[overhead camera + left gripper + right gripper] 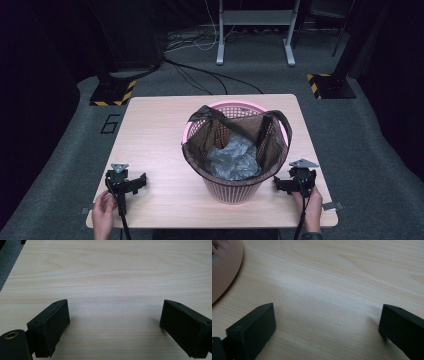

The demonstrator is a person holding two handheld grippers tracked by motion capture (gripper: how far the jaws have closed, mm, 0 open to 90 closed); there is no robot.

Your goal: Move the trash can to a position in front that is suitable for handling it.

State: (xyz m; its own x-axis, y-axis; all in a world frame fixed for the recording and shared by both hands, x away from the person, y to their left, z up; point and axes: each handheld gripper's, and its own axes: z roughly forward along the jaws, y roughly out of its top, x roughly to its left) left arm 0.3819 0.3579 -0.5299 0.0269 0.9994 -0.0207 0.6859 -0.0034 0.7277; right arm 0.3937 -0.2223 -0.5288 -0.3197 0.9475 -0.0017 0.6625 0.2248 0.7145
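- High view: a pink plastic basket with holes in its sides (235,192) stands on the pale wooden table (150,130), a bit right of the middle
- A dark see-through plastic bag (197,145) sits inside the basket, and its top is folded out over the pink rim. Its two handles stick up at the back
- Crumpled grey plastic (234,159) lies at the bottom of the bag
- The left gripper (131,184) rests on the table near the front edge, well apart from the basket. A hand (103,214) is just behind it
- The right gripper (281,185) rests on the table just beside the basket's foot, with the other hand (312,209) behind it
- Left gripper view: the two black jaws stand wide apart. Between them there is bare wood. They hold nothing
- Right gripper view: these jaws are wide apart too, with bare wood between them and nothing held. The pink basket's round foot (224,267) shows in the top left corner, near the left jaw but not touching it
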